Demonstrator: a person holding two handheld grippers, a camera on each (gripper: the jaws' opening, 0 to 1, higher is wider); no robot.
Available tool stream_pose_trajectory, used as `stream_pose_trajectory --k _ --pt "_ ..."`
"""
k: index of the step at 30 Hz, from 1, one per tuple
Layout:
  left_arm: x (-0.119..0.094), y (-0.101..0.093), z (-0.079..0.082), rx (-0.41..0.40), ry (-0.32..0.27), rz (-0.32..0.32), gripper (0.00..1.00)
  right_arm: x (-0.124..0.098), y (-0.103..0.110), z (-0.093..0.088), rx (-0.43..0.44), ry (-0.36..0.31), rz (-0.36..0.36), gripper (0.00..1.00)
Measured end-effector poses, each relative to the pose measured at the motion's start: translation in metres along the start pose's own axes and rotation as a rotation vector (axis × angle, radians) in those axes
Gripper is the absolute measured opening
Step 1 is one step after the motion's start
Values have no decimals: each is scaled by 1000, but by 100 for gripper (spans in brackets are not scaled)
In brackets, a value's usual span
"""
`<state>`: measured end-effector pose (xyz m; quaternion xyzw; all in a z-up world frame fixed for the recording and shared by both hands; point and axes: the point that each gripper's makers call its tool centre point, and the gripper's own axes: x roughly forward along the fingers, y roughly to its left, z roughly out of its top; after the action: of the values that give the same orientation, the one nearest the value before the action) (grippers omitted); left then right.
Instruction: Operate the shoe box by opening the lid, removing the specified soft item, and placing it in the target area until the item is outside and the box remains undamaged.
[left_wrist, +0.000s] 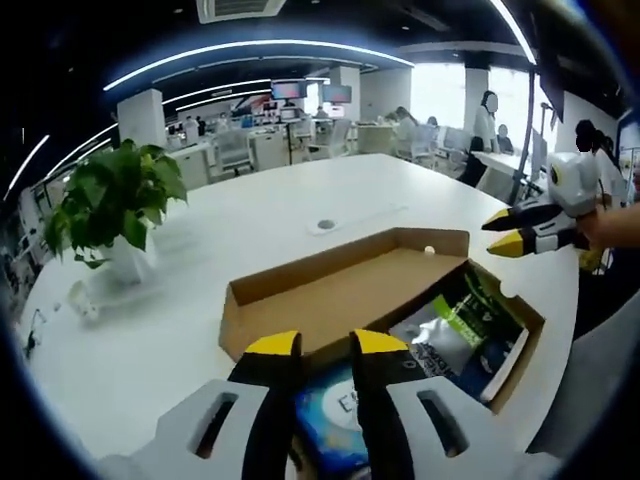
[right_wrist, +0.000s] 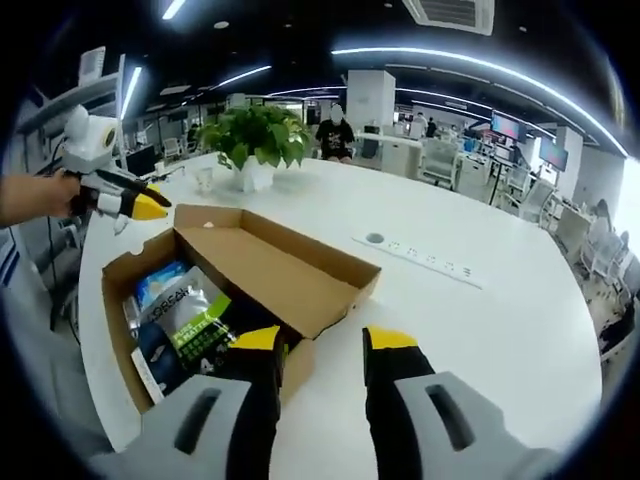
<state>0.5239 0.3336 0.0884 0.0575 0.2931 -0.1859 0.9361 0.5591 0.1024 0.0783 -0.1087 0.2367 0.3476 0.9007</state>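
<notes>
Left gripper view looked down over a white table (left_wrist: 200, 300) at the shoe box (left_wrist: 330, 295), a brown cardboard box whose lid (left_wrist: 350, 280) stood folded open toward the far side; the left gripper (left_wrist: 325, 345) hung just above the box's near edge, its yellow-tipped black jaws parted with nothing between them; inside the box lay soft packets (left_wrist: 460, 330), one silver and green with white lettering too small to read, and a blue packet (left_wrist: 325, 420) showing between the jaws, its print blurred; the right gripper (left_wrist: 515, 232) entered from the right, held by a hand (left_wrist: 610, 225), hovering above the box's far corner and apart from it, its jaws slightly parted and empty; a potted plant (left_wrist: 110, 210) stood on the table to the left, well apart from the box.

Right gripper view showed the same box (right_wrist: 240, 280) from the other side, lid (right_wrist: 270, 265) open, packets (right_wrist: 185, 320) still inside; the silver one bore dark letters that seemed to read "L'OREAL", though partly hidden; the right gripper (right_wrist: 320, 345) hovered at the box's edge, jaws spread and holding nothing; the left gripper (right_wrist: 135, 205) appeared at the left; the plant (right_wrist: 255, 135) stood beyond the box.
</notes>
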Motion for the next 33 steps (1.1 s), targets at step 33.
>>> stream_pose_trajectory --k 33 --pt "13 -85 -63 -343 141 -284 20 -47 53 -13 -68 -53 104 49"
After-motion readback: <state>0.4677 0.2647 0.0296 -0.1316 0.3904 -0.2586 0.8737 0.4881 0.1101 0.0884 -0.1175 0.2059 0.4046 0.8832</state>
